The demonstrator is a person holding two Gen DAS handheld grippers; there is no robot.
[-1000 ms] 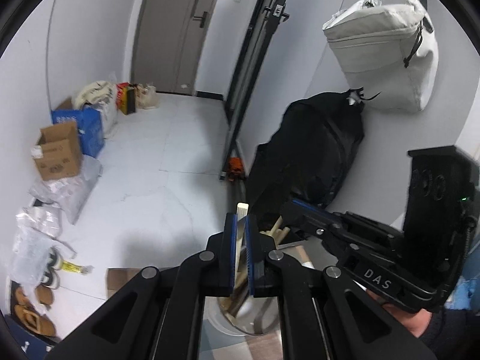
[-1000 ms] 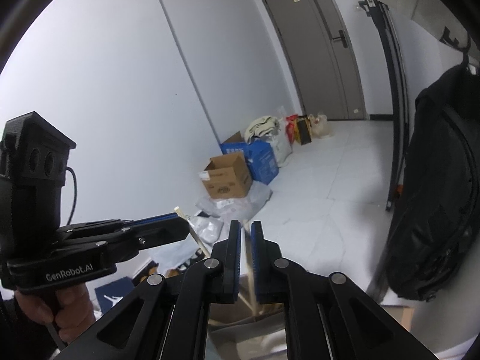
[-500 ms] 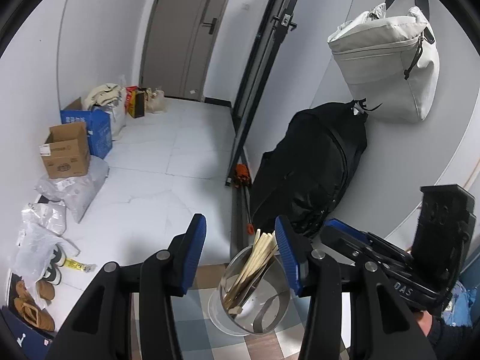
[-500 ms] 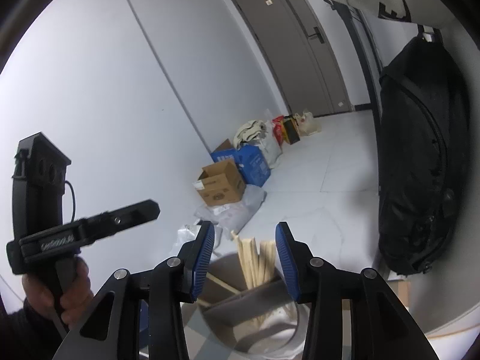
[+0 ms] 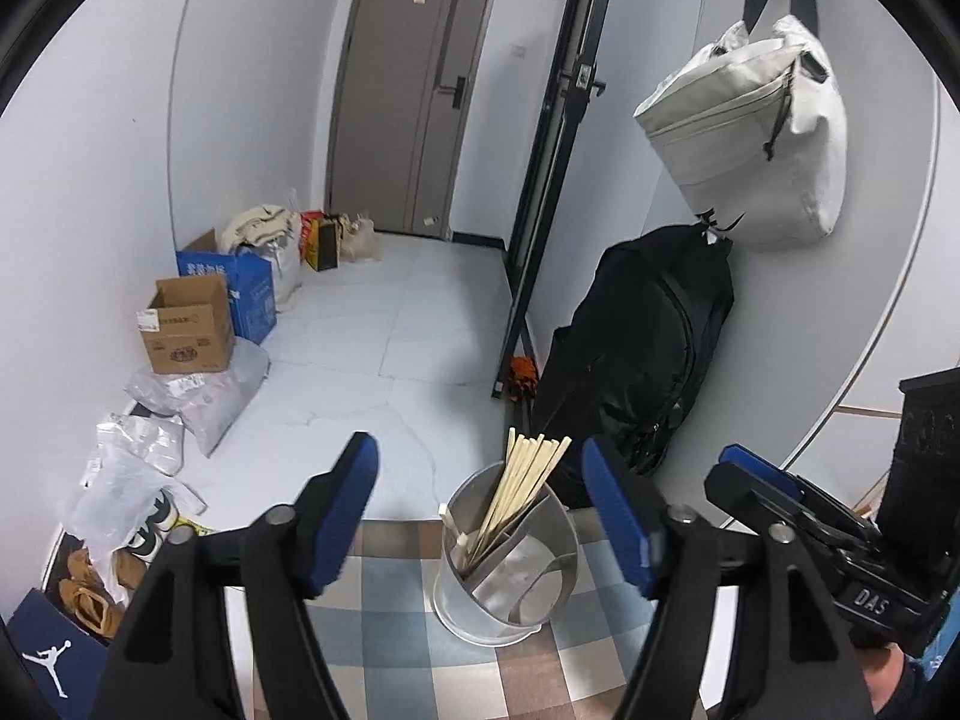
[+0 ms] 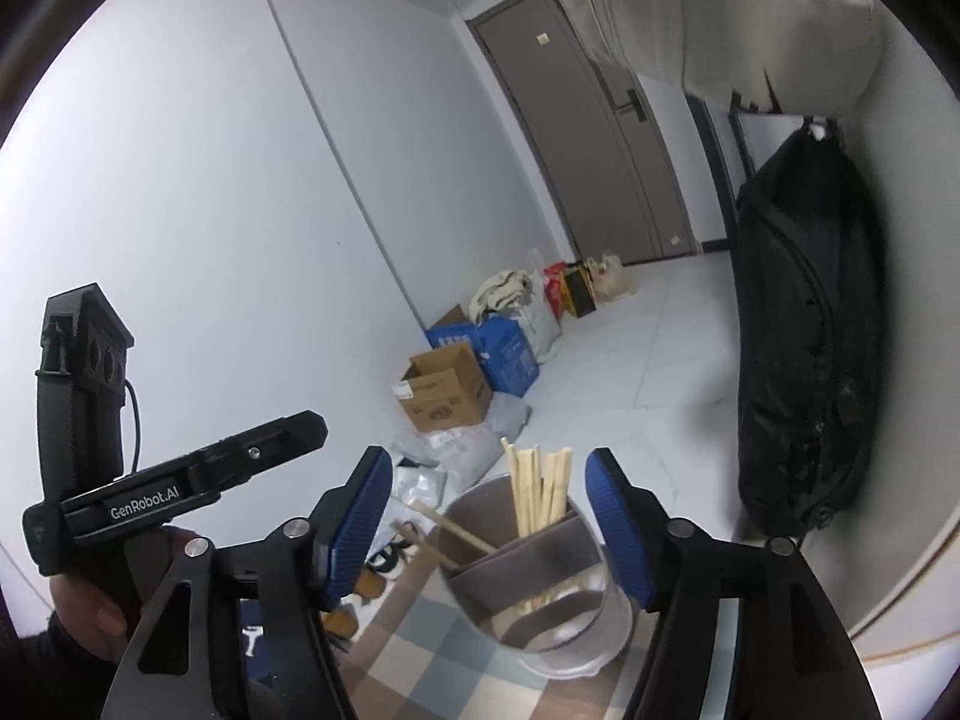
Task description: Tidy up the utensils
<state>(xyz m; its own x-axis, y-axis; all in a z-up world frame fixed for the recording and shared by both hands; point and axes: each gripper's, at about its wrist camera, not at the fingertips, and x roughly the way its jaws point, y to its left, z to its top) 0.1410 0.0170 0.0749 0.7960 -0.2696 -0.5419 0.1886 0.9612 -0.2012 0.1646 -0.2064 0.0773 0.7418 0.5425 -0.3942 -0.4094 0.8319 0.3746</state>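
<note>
Farthest left in the left wrist view, floor clutter lines the wall: a cardboard box (image 5: 189, 333) and plastic bags (image 5: 138, 468), well below and beyond the table's edge. Next comes the left claw (image 5: 480, 516), released, its blue pads spread wide with nothing between them. Framed in that gap stands the metal utensil holder (image 5: 507, 564), a divided steel cylinder resting on the checked tablecloth (image 5: 384, 612) close to the table's far edge. A bundle of wooden chopsticks (image 5: 528, 486) leans in one compartment, tips fanned above the rim; one or two more sticks (image 6: 444, 525) lie tilted in the neighbouring section, seen best from the right wrist view. To the right, the right claw (image 6: 489, 516) is likewise released and empty, hovering just above the holder.

The chopsticks look light, stiff and thin, likely to roll or slip from a loose pinch; a grip across the exposed upper shafts, above the rim, seems the surest hold. The holder itself appears light and smooth-walled, so a sideways knock could tip it or push it off the near-lying table edge. Open room lies above the holder and toward the viewer; the black backpack (image 5: 642, 330) and wall crowd the right side.
</note>
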